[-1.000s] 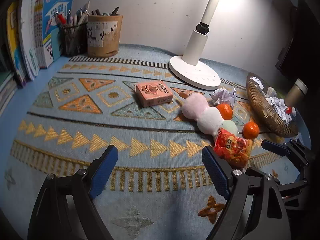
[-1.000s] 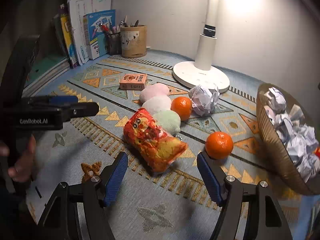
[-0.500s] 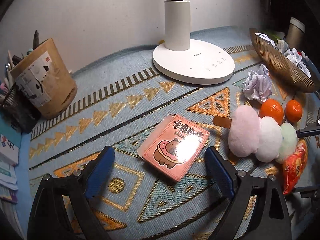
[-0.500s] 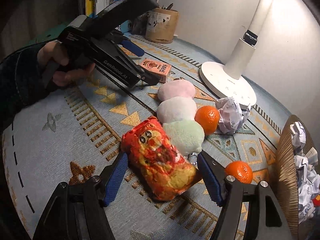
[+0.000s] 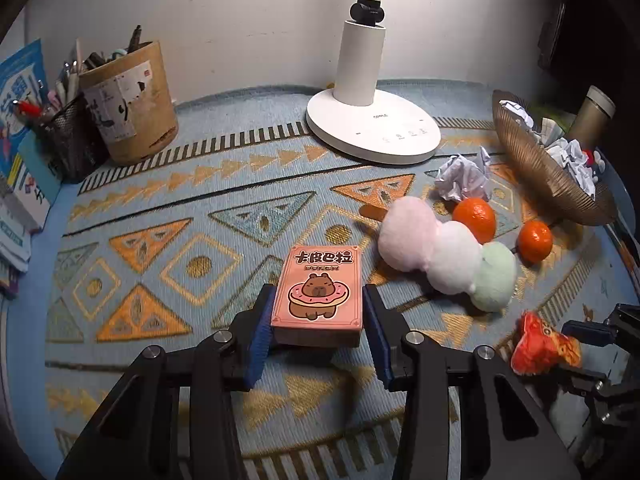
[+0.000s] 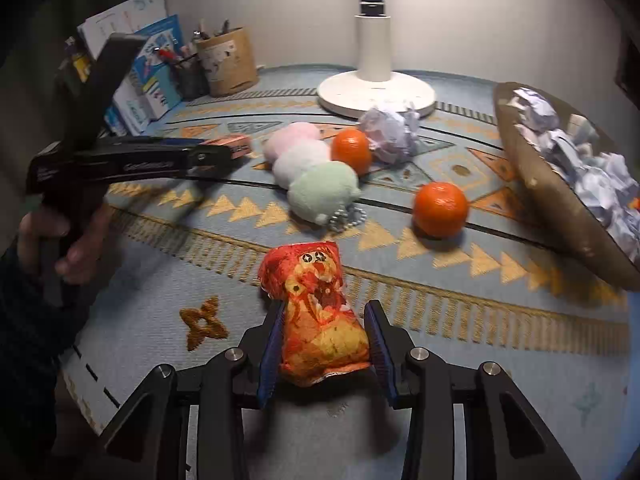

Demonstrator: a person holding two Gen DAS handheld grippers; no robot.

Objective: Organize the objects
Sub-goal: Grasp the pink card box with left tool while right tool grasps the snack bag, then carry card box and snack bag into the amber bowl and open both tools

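Snack bag [image 6: 320,320], red and orange, is sitting pinched at its lower half between the right gripper [image 6: 325,344] jaws, near the mat's [image 6: 460,312] front edge. Card box [image 5: 318,294], pink, is being squeezed on both long sides by the left gripper [image 5: 318,332]. Beyond them the plush dango [image 5: 444,258], two oranges [image 5: 474,219] and a paper ball [image 5: 462,178] are crowding the right side; bare mat is lying open leftward toward the pen cup [image 5: 128,102].
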